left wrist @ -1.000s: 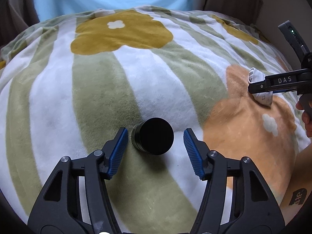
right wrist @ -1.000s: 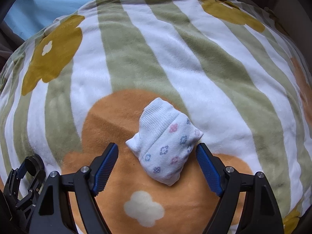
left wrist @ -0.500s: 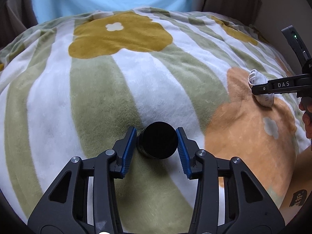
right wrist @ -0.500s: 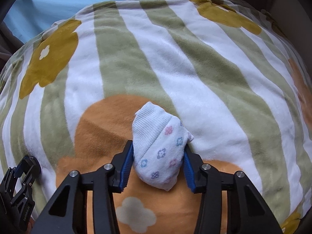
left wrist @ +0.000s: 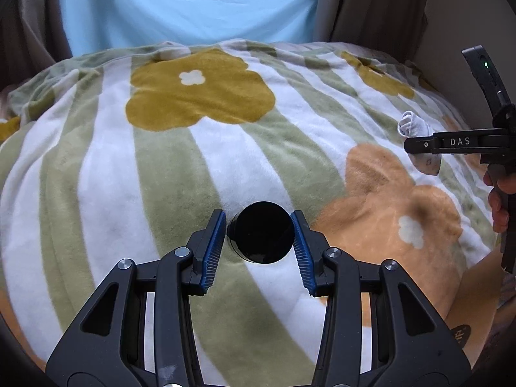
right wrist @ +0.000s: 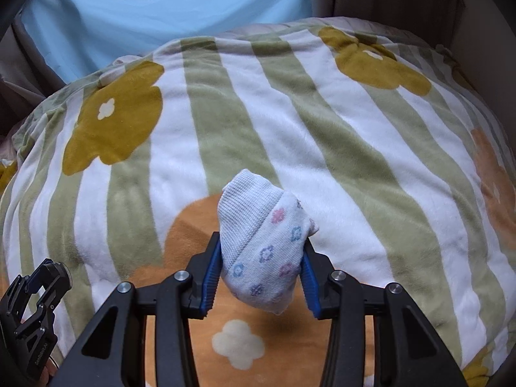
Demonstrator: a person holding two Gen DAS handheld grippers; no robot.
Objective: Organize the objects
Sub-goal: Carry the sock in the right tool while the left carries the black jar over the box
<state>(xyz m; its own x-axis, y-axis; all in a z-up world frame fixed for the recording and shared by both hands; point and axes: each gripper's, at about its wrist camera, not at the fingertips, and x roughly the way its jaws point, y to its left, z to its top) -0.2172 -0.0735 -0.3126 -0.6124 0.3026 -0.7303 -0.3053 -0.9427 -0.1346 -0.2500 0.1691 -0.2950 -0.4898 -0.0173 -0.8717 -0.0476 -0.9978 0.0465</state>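
My left gripper (left wrist: 258,235) is shut on a small black round jar (left wrist: 262,232), held just above the striped flower blanket (left wrist: 161,167). My right gripper (right wrist: 262,271) is shut on a rolled white sock with small pastel flowers (right wrist: 261,245), lifted off the blanket (right wrist: 245,122). In the left wrist view the right gripper (left wrist: 451,143) shows at the far right with the sock (left wrist: 414,129) in it. The left gripper's body (right wrist: 32,316) shows at the lower left of the right wrist view.
The blanket covers a rounded bed. A light blue sheet (left wrist: 187,6) and brown curtains (left wrist: 371,9) stand behind it. A beige wall (left wrist: 467,16) borders the right side. The person's hand (left wrist: 500,200) holds the right gripper's handle.
Both grippers closed from open, the left on the jar and the right on the sock. Both then rose off the blanket with their objects.
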